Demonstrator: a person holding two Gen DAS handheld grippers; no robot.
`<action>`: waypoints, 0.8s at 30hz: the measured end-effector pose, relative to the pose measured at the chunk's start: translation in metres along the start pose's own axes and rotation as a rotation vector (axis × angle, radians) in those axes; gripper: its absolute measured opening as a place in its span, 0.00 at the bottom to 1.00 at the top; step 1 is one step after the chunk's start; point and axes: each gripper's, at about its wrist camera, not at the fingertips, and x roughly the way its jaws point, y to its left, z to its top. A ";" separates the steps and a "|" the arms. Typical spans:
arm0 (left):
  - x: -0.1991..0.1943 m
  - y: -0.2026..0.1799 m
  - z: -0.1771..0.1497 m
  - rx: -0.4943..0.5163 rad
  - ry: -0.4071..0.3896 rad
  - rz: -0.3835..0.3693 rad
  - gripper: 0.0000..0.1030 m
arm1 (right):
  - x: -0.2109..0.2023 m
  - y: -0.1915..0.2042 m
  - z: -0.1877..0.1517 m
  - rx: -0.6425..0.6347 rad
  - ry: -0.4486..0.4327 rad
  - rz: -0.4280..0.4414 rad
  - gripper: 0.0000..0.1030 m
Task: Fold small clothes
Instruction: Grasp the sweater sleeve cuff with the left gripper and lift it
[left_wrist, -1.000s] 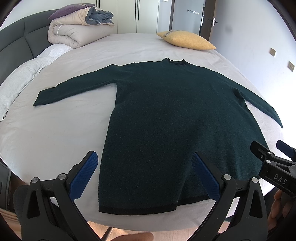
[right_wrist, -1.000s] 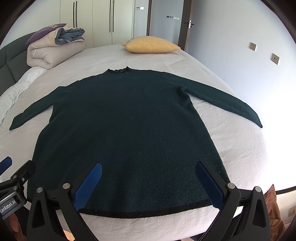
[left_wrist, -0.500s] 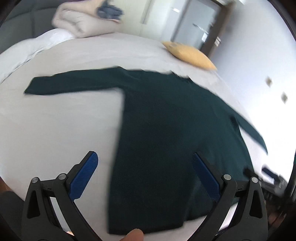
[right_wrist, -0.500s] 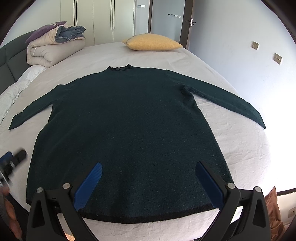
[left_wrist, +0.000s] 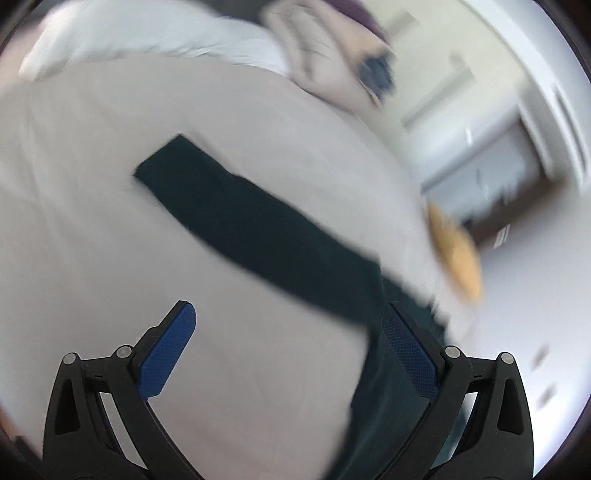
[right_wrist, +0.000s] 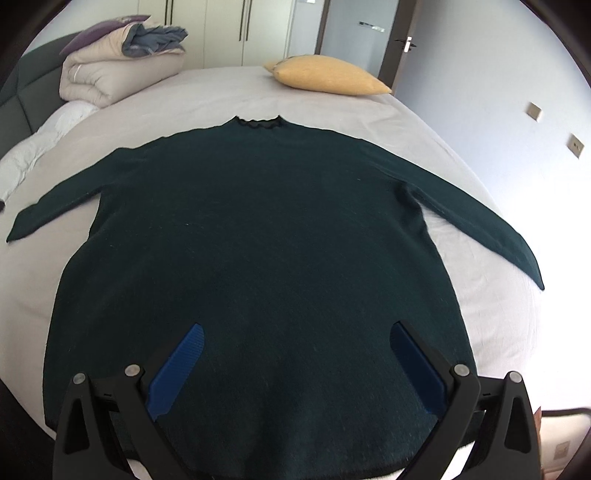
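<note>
A dark green long-sleeved sweater lies flat on the white bed, both sleeves spread out, collar at the far side. My right gripper is open and empty, hovering over the sweater's lower body near the hem. My left gripper is open and empty above the bed sheet, just short of the sweater's left sleeve, whose cuff points up and left. The left wrist view is blurred by motion.
A yellow pillow lies at the far end of the bed, also in the left wrist view. A folded beige duvet sits at the far left. Wardrobes and a door stand behind. The bed edge is at the right.
My left gripper has swung left and forward, from the sweater's hem toward the left sleeve. My right gripper has moved a little forward over the sweater's body. The left gripper has left the right wrist view.
</note>
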 end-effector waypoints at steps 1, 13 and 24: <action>0.007 0.015 0.014 -0.075 -0.016 -0.023 0.99 | 0.002 0.003 0.005 -0.008 0.002 -0.002 1.00; 0.076 0.127 0.067 -0.503 -0.005 -0.099 0.68 | 0.023 0.040 0.058 -0.038 -0.004 0.049 1.00; 0.106 0.132 0.075 -0.590 -0.047 -0.050 0.68 | 0.041 0.041 0.054 -0.012 0.039 0.088 1.00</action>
